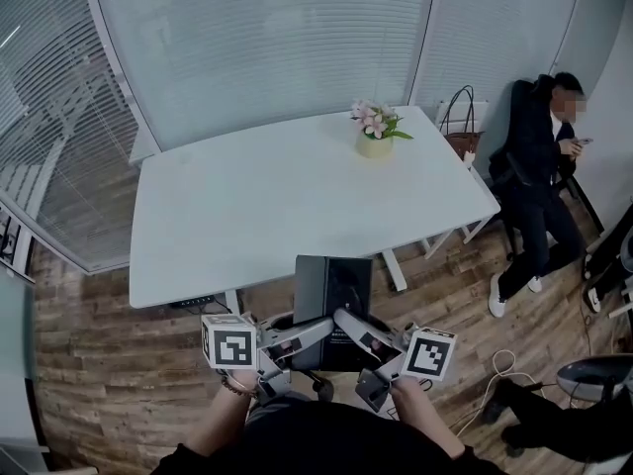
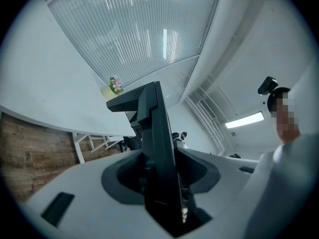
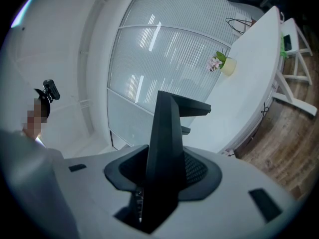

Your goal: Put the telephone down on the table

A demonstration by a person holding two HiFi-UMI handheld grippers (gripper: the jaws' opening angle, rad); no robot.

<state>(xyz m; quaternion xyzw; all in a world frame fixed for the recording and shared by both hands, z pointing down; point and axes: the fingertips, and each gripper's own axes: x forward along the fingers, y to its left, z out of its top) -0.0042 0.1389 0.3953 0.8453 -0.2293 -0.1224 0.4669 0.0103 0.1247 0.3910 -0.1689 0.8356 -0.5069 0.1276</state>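
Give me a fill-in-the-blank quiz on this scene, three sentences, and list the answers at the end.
1. The left gripper and the right gripper both have their jaws shut on a flat black ____.
2. On the white rectangular table stands a small pale pot of pink ____.
3. In the head view, a person in dark clothes sits by the table's ____ end.
Missing words: telephone; flowers; right.
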